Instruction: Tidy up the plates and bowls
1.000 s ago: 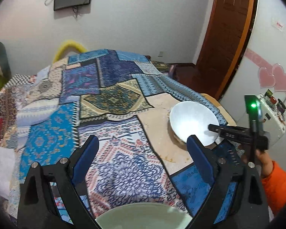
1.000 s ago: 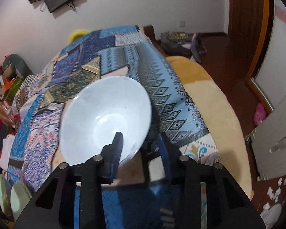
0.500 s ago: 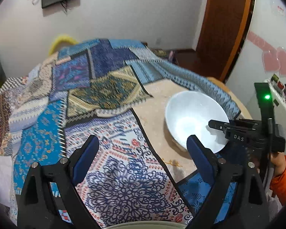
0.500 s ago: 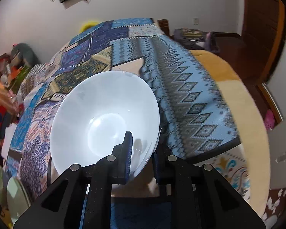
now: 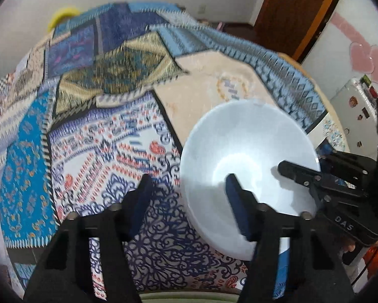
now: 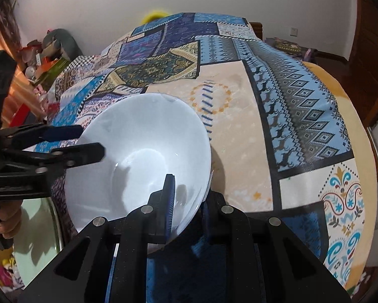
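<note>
The right gripper (image 6: 186, 194) clamps a white bowl's (image 6: 138, 166) rim above the patterned bedspread (image 6: 290, 96), while the left gripper's (image 5: 189, 194) closing jaws straddle the opposite rim (probably a handover, needing firm grip first).

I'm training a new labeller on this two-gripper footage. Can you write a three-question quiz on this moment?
1. True or false: the right gripper pinches the white bowl by its rim.
2. What straddles the opposite rim? A) left gripper B) a bare hand C) nothing
3. Fill in: the bowl is over a patterned ____.

Key: 1 true; 2 A, its jaws closing with the rim between them; 3 tablecloth.
</note>
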Tool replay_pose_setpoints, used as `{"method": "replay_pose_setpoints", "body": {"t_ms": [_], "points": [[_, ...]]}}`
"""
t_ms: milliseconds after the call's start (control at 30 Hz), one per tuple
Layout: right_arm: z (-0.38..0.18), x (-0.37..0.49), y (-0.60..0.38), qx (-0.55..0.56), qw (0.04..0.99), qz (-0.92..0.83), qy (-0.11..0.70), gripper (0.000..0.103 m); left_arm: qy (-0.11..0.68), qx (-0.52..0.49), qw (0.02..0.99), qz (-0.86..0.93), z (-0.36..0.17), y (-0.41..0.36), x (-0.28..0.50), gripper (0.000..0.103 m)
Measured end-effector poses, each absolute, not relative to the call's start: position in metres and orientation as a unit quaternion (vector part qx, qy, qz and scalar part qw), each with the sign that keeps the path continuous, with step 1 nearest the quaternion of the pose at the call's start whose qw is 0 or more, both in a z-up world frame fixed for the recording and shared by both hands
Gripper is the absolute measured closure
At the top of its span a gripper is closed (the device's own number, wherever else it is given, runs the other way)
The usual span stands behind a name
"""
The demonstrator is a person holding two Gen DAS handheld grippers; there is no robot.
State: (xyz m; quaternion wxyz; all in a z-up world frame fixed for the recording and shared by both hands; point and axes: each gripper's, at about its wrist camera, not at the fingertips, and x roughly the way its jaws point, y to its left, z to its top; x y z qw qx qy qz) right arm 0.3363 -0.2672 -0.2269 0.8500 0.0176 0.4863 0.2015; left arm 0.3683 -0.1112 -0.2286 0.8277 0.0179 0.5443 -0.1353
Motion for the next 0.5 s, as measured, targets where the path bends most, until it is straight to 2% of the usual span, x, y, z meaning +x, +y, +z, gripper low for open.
{"method": "replay_pose_setpoints", "body": {"t_ms": [267, 400, 500], "points": [[-0.236, 0.346, -0.272, 0.059, 0.837, 0.199, 0.506, 0.083, 0.576, 0.010, 0.805, -0.140, -0.248, -0.113, 0.371, 0.072], [-0.239, 0.346, -0.270, 0.073, 0.832, 0.206, 0.509, 0.083, 0.577, 0.011, 0.802, -0.154, -0.247, -0.119, 0.372, 0.089], [-0.238, 0.343, -0.270, 0.079, 0.836, 0.200, 0.505, 0.084, 0.564, 0.033, 0.812, -0.148, -0.244, -0.126, 0.368, 0.089]]}}
